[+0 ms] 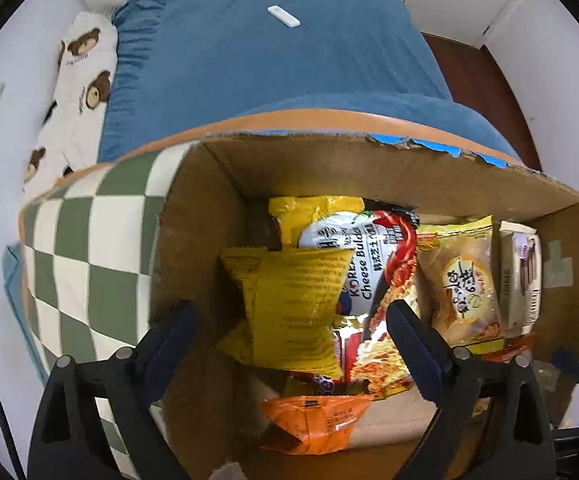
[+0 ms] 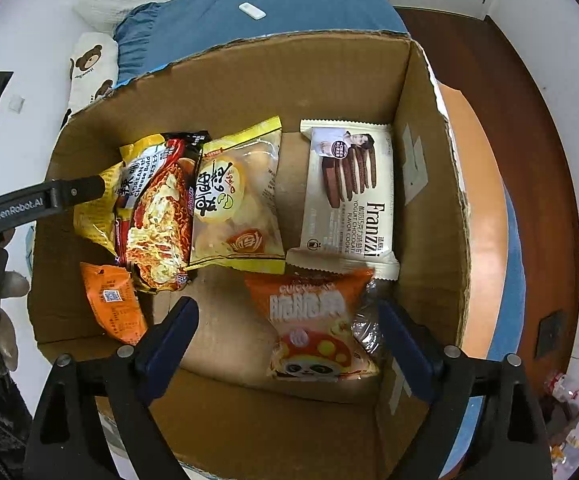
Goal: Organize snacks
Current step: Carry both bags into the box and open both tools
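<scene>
— Inside the cardboard box (image 2: 225,92), what lay there?
— Snack packs: noodle packet (image 2: 157,216), cookie pack (image 2: 347,200). The left gripper (image 1: 289,320) gaped wide around a yellow bag (image 1: 289,304); the right gripper (image 2: 285,320) gaped wide over an orange panda bag (image 2: 313,324).

My right gripper (image 2: 285,336): spread wide above the open brown cardboard box (image 2: 429,92).
Between my fingers: orange panda-print snack bag (image 2: 316,322), lying flat.
Beyond it: cream Franzzi cookie pack (image 2: 347,200), beside the yellow-edged clear bun bag (image 2: 236,200).
</scene>
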The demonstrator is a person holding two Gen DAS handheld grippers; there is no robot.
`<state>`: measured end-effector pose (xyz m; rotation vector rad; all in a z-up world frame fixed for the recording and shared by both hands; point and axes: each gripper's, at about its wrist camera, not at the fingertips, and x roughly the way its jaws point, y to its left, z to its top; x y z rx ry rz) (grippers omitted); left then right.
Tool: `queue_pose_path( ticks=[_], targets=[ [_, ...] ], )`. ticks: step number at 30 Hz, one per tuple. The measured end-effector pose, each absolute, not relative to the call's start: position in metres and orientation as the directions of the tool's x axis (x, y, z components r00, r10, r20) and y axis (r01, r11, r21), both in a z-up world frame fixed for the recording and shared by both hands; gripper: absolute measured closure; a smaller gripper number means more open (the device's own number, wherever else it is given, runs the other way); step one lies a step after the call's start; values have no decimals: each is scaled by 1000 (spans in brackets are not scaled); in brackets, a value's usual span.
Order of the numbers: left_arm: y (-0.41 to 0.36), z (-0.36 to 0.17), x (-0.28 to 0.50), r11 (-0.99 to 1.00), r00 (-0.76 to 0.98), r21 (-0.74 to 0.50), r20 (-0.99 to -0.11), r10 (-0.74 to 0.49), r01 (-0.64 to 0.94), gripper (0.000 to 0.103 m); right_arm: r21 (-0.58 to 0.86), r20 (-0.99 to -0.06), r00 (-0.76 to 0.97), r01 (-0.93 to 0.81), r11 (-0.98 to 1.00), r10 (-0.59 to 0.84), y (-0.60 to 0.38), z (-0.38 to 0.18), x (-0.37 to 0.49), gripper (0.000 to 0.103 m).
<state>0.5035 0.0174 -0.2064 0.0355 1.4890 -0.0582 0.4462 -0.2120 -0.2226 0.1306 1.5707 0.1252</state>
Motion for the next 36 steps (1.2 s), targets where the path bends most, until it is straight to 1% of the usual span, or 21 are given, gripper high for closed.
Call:
queue_pose_path(
  ticks=[4,8,12,15,19,23,36],
  targets=[
    [14,-205,495,998,81,-17,-996,-22,66,7,152,-988,4,0,988,152,-211,-223,446,7],
    [10,-200,480,997,88,-53,-994,-58,61,7,144,-989,20,2,990,144,-210,-222,445,7],
    [7,-188,461,996,127,-75,-989,-82,58,7,163,-986,37,17,986,162,-210,-219,438,7],
    [5,-176,441,994,170,-91,-980,-101,66,7,147,-987,70,7,989,146,-209,-211,429,7],
    [1,-159,415,994,243,-76,-965,-94,82,7,138,-984,113,-6,990,138,-207,-199,415,7],
    [2,-144,396,993,291,-87,-951,-108,83,7,132,-979,152,-21,991,133,-204,-185,403,7],
    [2,-83,326,993,492,-39,-866,-91,115,7,117,-940,317,-50,992,127,-203,-121,350,7]
  ],
)
